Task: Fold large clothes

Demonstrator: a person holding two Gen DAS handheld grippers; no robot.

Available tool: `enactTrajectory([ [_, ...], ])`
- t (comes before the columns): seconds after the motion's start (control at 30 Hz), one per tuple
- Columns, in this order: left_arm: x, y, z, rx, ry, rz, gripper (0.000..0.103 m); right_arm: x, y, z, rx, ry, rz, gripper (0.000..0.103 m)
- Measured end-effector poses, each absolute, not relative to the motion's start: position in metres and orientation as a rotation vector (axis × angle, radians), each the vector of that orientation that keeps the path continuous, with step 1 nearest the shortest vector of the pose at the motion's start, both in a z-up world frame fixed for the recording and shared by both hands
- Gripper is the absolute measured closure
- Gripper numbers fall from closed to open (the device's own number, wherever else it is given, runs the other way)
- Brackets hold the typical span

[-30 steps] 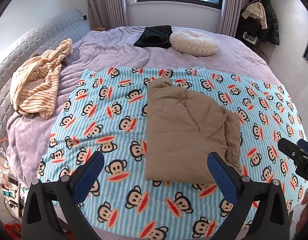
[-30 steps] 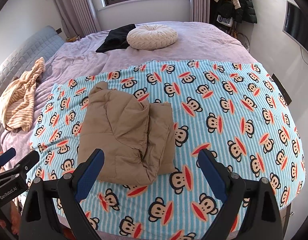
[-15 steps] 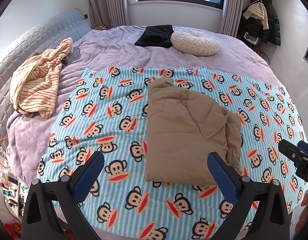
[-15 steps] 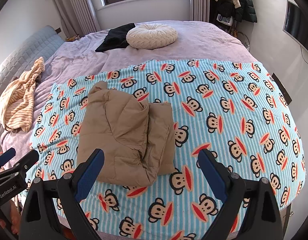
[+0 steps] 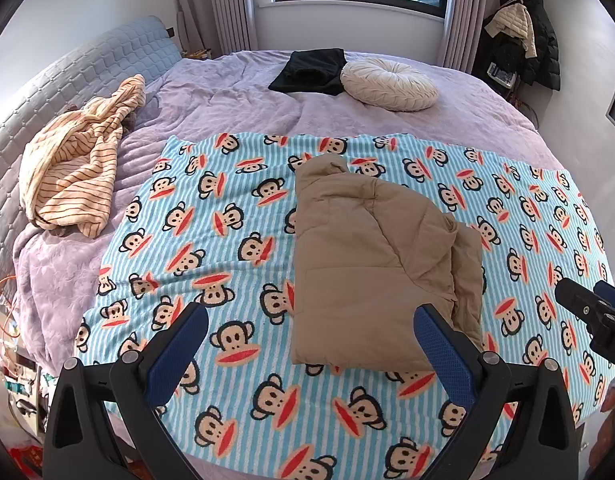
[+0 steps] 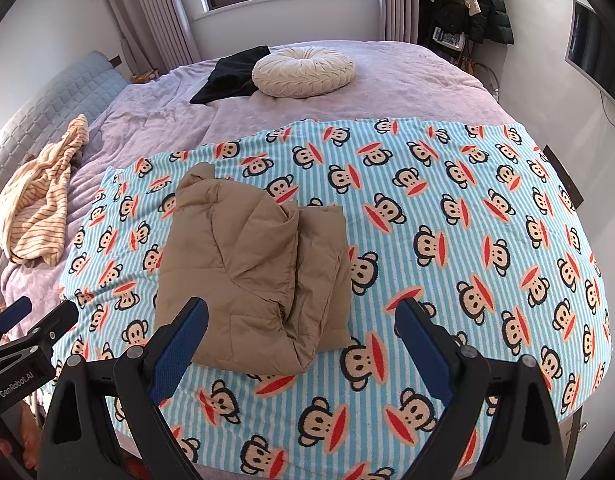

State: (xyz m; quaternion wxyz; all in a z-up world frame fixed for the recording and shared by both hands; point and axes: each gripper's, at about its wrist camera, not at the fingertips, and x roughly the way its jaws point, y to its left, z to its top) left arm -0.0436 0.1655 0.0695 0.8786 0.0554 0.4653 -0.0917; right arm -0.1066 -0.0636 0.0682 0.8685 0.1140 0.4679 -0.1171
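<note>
Both views show the same folded bundle from a little above the near edge of the bed. From the left wrist camera, the left gripper hangs with its jaws spread wide and nothing between them; the tan padded jacket lies folded on the monkey-print blanket, toward two o'clock from the claw, its near edge just past the right blue pad. A second layer pokes out along the bundle's right side, so the fold looks nearly finished to my eye, with only tidying or one last halving left. From the right wrist camera, the right gripper is likewise wide open and empty, the jacket sitting at about eleven o'clock, its loose rumpled corner nearest the left pad. To do this step well, I would bring each claw down on a near corner, pinch through all layers so the slippery shell does not slide apart, and lift evenly toward twelve o'clock. A striped garment lies well apart at nine o'clock, and a round cushion far off at twelve.
</note>
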Motion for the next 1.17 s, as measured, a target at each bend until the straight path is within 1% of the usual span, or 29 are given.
enactTrajectory([
  [1.17,-0.0395,0.1670,0.0664,0.115,0.961,-0.195,0.000,-0.1046,-0.0637,0.0673,0.240,0.984,-0.244,0.007],
])
